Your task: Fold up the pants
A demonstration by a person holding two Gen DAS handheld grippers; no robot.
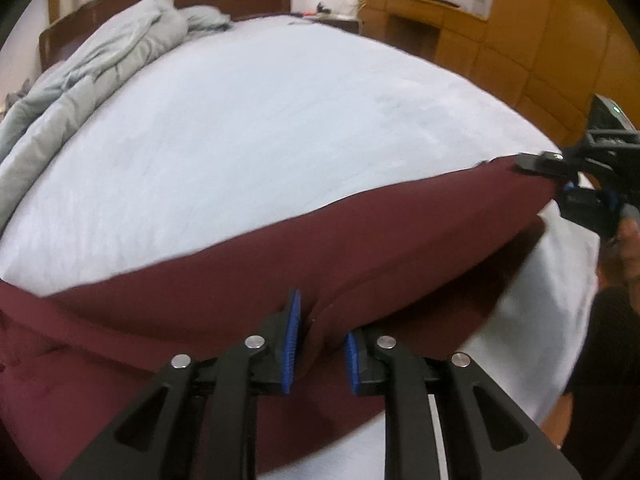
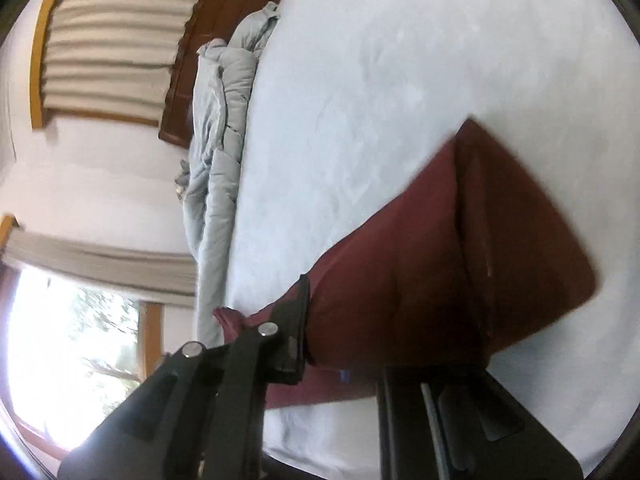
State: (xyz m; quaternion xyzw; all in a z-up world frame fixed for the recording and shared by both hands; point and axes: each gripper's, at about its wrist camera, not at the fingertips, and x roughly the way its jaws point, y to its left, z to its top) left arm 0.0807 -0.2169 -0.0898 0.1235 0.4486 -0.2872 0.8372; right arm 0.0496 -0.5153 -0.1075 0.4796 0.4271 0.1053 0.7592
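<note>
Pale blue sheet covers the bed, with a rumpled grey quilt pushed toward the wooden headboard at eleven o'clock and wooden cabinets beyond at one o'clock. Dark red pants lie across the near side of the bed, their upper edge lifted taut between the two tools. The left gripper, at six o'clock in its own view, has its blue pads nearly together, pinching a ridge of the red cloth. The right gripper bites the far corner of the same edge at three o'clock, jaws clamped on the fabric; in its own rolled view the cloth runs between its fingers. Holding two points along one edge keeps the cloth straight, likely so it can be carried over and laid down as a clean fold. Motion blur smears the hanging part.
</note>
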